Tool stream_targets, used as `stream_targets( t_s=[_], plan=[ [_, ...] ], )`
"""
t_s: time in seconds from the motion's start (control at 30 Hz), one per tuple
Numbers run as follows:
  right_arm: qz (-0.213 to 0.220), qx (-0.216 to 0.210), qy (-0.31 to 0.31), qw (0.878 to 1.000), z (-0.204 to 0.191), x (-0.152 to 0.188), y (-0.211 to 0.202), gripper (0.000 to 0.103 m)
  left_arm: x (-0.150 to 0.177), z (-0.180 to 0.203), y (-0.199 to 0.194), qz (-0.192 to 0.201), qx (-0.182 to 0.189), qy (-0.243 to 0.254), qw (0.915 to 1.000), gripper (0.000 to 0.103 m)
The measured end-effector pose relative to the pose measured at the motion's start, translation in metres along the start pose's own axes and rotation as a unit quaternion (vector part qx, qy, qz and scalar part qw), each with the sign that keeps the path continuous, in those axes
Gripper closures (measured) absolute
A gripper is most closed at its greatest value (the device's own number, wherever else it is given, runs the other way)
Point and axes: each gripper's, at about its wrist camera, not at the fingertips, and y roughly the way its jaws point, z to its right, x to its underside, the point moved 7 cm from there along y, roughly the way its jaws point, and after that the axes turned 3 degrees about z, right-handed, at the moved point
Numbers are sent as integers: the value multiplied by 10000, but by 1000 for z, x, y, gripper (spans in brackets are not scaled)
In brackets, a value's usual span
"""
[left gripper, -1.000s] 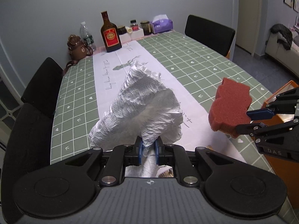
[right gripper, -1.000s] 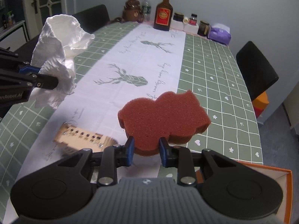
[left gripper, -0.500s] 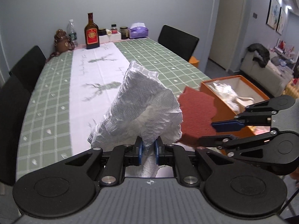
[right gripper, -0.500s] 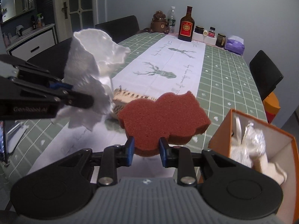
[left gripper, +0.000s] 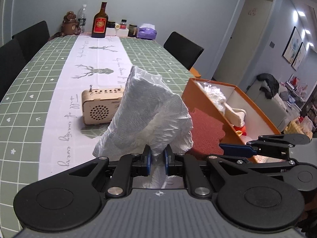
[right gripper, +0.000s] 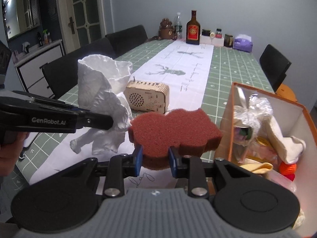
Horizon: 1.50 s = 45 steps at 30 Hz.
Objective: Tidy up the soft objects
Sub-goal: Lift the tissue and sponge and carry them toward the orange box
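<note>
- Progress, as I judge it: partly done. The orange box (right gripper: 267, 130) at the near right end of the table (left gripper: 29, 83) already holds several soft things: a crinkled clear bag, a cream cloth piece, a pale yellow scrap and an orange ball of yarn. Two more are in the air and not yet dropped in.
- At about 9 o'clock in the right wrist view, the left gripper (left gripper: 157, 159) is pinching the white paper towel (left gripper: 150, 115), its blue pads pressed close with only a thin neck of paper between them.
- The towel is crumpled and embossed; it stands up in a loose cone above the pads, and a ragged tail hangs below. It sits clear of the table, just left of the sponge.
- At 12 o'clock behind both items, a small wooden speaker box (right gripper: 147, 98) stands on the white runner. It is hard, so probably stays where it is.
- The right gripper (right gripper: 154, 161) clamps the red-brown sponge (right gripper: 174, 129) by its near lobe, jaws partly spread around the thickness.
- The sponge is coarse-pored with a wavy outline, held flat, its right edge just beside the box's near wall.
- Left to do: carry both over the box, at 3 o'clock, and release.
</note>
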Motion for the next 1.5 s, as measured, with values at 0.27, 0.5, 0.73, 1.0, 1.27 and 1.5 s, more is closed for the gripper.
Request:
stream_targets(
  t_s=[0.27,0.5,0.73,1.0,1.27,1.5],
  plan=[
    [587,203,212,9978,41,2,-58,103,-26,60,5,336,387,542,9972,91],
    [457,235,500,9974,73,5,-64,103,-34,82,32,243,509,719,9958,91],
    [311,-338,590,9972,36,15,-26,86,-13,36,34,-94,2,402,9991,91],
    [146,270,29,9995,-16,37,26,44,13,-6,42,-464,-293,95,9984,91],
    [205,1477,-319,9883,-28,49,60,15,32,-19,54,-687,-169,14,9975,91],
    [46,2240,-453,9735,-26,55,82,14,35,-26,59,-741,-74,-25,9972,91]
  ],
)
